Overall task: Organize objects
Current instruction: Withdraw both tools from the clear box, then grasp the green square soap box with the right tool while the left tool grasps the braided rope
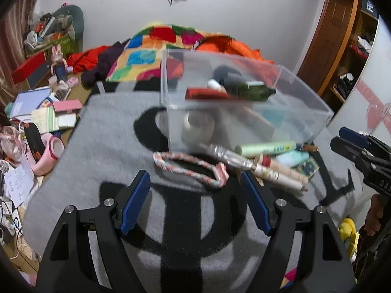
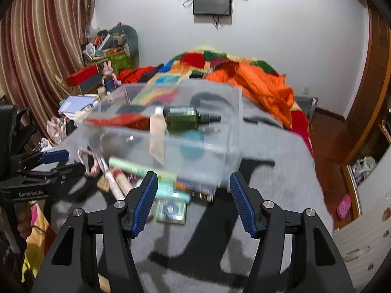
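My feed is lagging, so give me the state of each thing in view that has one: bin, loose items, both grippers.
Clear bin: open-topped, partly filled.
Green bottle: on its side, in the bin.
Braided rope loop: outside the bin, flat on the grey blanket.
Green tube: outside, against the bin's front.
Left gripper: open, empty.
Right gripper: open, empty.
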Demonstrator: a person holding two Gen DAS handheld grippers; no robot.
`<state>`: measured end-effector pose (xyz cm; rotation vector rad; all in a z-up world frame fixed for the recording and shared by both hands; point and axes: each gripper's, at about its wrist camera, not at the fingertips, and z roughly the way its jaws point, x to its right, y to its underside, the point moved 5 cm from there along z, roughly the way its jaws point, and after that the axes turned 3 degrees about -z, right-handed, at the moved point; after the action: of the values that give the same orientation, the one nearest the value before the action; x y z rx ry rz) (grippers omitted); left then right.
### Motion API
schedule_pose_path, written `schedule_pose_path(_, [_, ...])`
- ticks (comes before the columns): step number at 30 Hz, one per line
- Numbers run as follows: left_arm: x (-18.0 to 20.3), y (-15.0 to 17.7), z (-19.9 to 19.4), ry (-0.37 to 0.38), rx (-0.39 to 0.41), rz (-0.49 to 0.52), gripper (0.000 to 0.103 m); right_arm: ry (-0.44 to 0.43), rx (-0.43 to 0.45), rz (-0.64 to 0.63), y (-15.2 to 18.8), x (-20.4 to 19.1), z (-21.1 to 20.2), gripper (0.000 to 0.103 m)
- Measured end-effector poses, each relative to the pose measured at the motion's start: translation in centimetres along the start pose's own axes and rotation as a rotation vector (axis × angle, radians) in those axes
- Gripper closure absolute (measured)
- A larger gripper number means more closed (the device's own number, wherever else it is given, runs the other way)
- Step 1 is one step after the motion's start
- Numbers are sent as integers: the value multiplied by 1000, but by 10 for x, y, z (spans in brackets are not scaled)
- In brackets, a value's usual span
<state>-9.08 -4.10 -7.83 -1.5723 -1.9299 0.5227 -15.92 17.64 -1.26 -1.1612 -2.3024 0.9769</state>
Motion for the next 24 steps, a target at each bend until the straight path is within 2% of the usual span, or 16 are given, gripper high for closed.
schedule_pose_path(3, [5,5,14,-6,-42,20,18,-8,-35,12,14,-1,6,45])
schedule_pose_path(5, [7,6,20,-33,-48,31,17,-9,-58,15,22,-2,11,45])
schedule_pose_path(12, [9,5,19,-47,-17,24,17,-42,-117,18,39,-11,29,45])
schedule_pose_path(14, [10,5,18,-41,-9,30,24,-46,-120,22,41,-13,32,45])
schedule_pose_path(16, [11,7,18,-39,-6,39,44,-41,-121,25,41,-15,35,45])
schedule_pose_path(19, [11,10,18,-88,16,63,53,-36,-120,27,42,-15,37,46])
schedule_pose_path(20, [10,10,17,-85,22,52,55,-34,-115,27,43,-15,37,48])
schedule_pose_path(22, [7,9,15,-93,32,40,68,-25,-109,21,44,-15,36,54])
schedule_pose_path(24, [5,9,14,-92,38,27,79,-16,-106,20,44,-15,35,64])
